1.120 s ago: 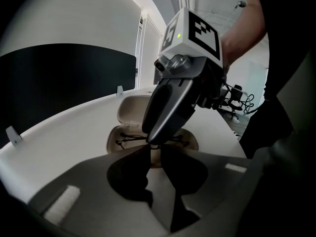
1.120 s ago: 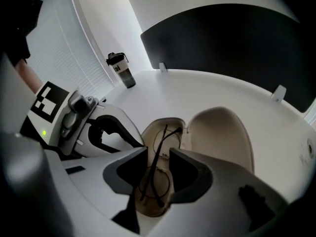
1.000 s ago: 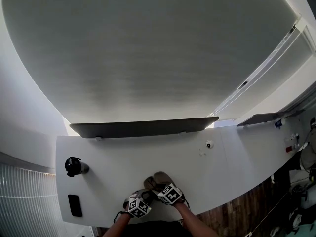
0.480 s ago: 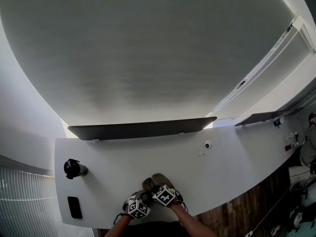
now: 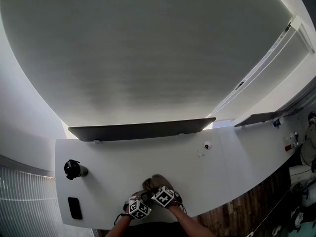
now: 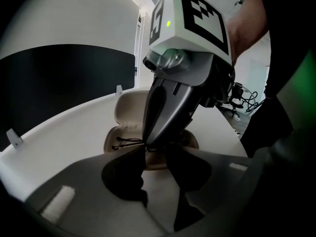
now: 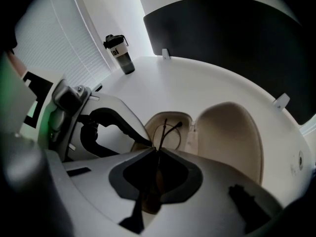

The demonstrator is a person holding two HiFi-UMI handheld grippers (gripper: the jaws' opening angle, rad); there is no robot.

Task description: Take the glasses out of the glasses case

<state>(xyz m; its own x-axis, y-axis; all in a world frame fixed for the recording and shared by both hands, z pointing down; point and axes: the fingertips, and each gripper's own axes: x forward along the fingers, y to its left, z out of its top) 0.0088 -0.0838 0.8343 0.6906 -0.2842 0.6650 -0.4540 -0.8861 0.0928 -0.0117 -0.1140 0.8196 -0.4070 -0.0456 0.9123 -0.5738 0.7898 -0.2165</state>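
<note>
Mostly blocked by the right gripper (image 7: 158,151) in the left gripper view, the open glasses case (image 7: 224,132) is seen at the desk's (image 5: 123,167) near edge. Right jaws have just been closed on a thin arm of the glasses (image 7: 170,128), which lie in the case; lenses cannot be made out. Left gripper (image 6: 158,168) jaws are spread wide, nothing held.

Right claw (image 7: 156,150) closed, apparently on glasses (image 7: 169,136); left claw (image 6: 155,152) opened.
</note>
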